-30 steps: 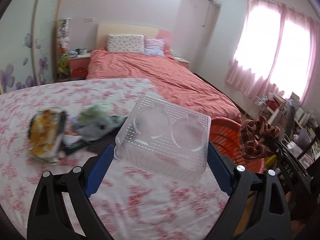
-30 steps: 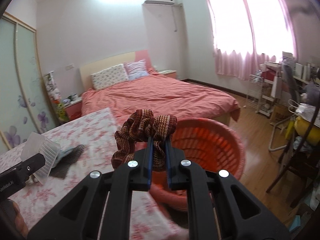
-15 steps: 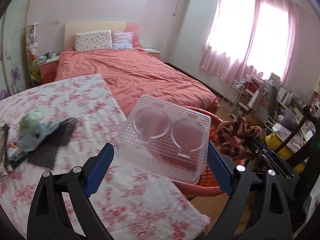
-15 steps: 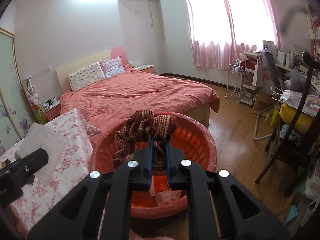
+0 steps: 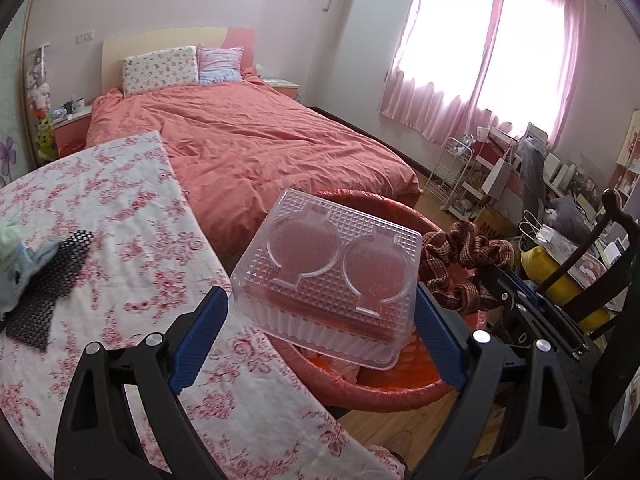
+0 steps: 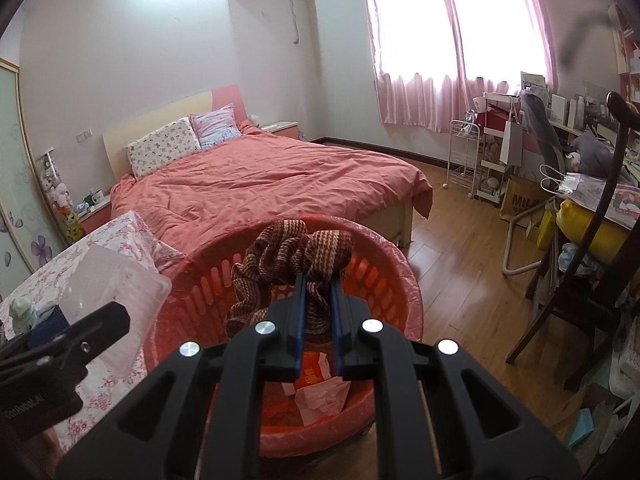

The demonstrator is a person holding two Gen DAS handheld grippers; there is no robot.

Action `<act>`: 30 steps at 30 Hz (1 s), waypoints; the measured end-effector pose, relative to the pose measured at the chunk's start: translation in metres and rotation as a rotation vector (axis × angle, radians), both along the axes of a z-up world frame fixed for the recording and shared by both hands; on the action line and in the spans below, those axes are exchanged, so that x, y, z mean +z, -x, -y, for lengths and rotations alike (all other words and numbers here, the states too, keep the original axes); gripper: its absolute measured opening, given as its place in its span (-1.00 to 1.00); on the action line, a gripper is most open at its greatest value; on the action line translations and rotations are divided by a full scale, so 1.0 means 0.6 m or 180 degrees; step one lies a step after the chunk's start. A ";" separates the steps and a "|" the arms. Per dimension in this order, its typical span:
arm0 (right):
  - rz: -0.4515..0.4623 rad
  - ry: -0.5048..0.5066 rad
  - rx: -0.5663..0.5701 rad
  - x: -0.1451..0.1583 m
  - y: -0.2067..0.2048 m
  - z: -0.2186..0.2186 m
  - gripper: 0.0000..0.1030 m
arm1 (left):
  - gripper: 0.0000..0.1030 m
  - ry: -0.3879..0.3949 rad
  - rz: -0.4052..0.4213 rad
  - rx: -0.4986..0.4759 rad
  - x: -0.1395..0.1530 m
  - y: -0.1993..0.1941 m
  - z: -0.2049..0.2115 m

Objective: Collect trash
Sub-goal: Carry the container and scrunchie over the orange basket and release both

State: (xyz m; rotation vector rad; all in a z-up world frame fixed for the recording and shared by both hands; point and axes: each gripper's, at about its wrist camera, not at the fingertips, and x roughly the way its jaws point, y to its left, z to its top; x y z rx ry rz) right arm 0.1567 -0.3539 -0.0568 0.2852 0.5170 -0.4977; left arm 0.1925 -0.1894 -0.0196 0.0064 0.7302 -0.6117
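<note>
My left gripper [image 5: 320, 304] is shut on a clear plastic clamshell container [image 5: 328, 276], its blue pads pressing the two sides. The container hangs over the near rim of an orange basket [image 5: 400, 394] beside the table. My right gripper [image 6: 319, 280] is shut on a brown striped fabric scrunchie [image 6: 288, 256], held above the basket's [image 6: 404, 276] opening. Crumpled paper [image 6: 320, 388] lies at the basket's bottom. In the left wrist view the scrunchie [image 5: 468, 256] hangs just right of the container. The right wrist view shows the container [image 6: 116, 280] at the left.
A table with a floral cloth [image 5: 120, 200] carries a black mesh piece [image 5: 52, 280] and a pale cloth bundle [image 5: 12, 256]. A bed [image 5: 260, 140] stands behind the basket. A dark chair [image 6: 592, 280] and a white cart [image 6: 468, 160] stand to the right on the wood floor.
Both grippers have swung right from above the table to above the orange basket, each keeping its load. The yellow packet on the table has left the left wrist view.
</note>
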 end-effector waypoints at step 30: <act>0.0043 -0.0236 -0.0041 -0.011 0.001 0.052 -0.33 | 0.86 -0.0190 -0.0258 -0.0249 -0.037 -0.021 0.058</act>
